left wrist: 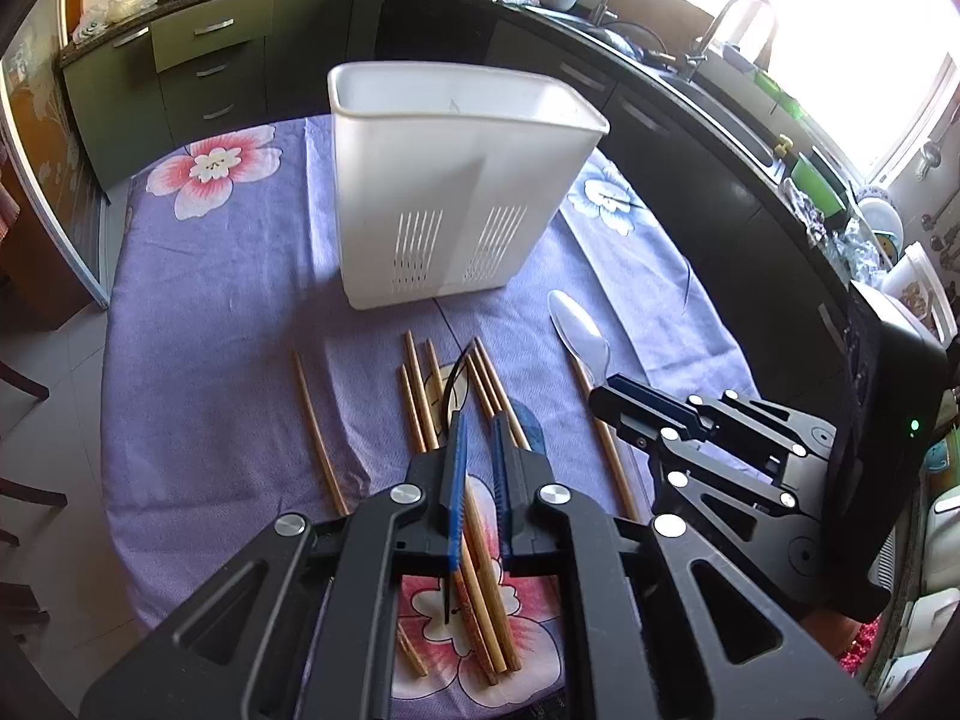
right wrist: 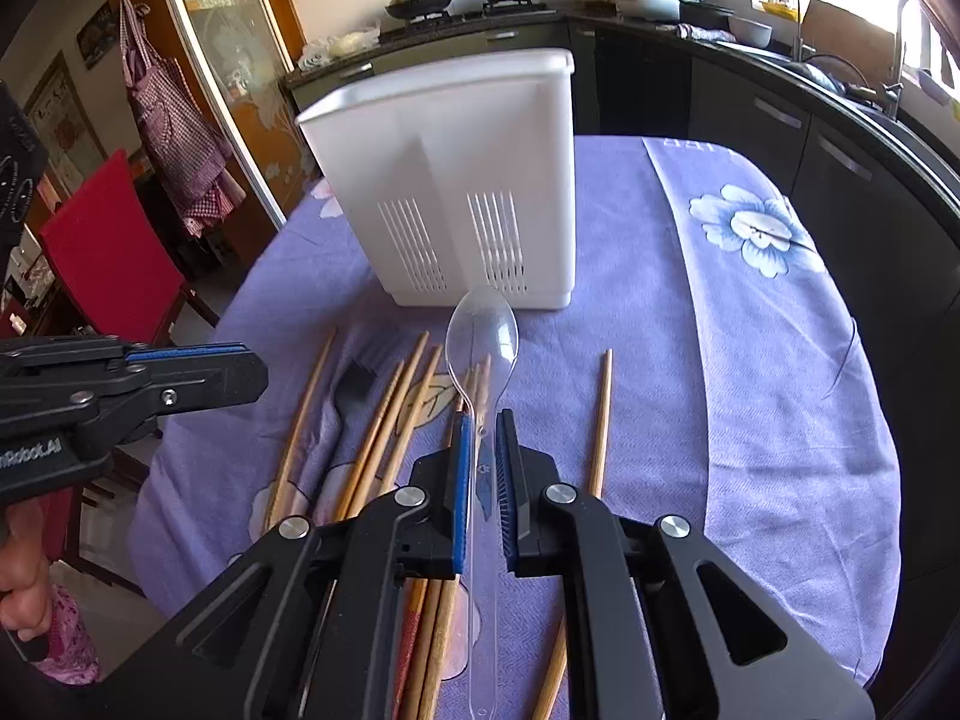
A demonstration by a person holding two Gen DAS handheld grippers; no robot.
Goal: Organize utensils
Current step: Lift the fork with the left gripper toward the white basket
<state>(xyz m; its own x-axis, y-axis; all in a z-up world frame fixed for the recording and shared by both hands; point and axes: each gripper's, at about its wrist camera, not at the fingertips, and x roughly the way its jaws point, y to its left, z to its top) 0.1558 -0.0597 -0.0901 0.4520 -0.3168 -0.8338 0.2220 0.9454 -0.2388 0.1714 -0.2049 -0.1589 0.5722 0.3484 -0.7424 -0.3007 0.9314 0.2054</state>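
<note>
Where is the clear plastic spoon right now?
Clear plastic spoon: clamped by its handle in the right claw, bowl pointing toward the white plastic utensil holder.

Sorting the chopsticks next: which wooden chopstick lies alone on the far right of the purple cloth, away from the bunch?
The single light wooden chopstick right of the clear plastic spoon; the other chopsticks cluster left of the spoon.

On the desk [right wrist: 750,360] stands one white utensil holder [right wrist: 456,180]. There is one clear plastic spoon [right wrist: 483,336] and one black plastic fork [right wrist: 354,396]. The wooden chopsticks [right wrist: 396,420] number about nine; some overlap, so the count is not sure.
</note>
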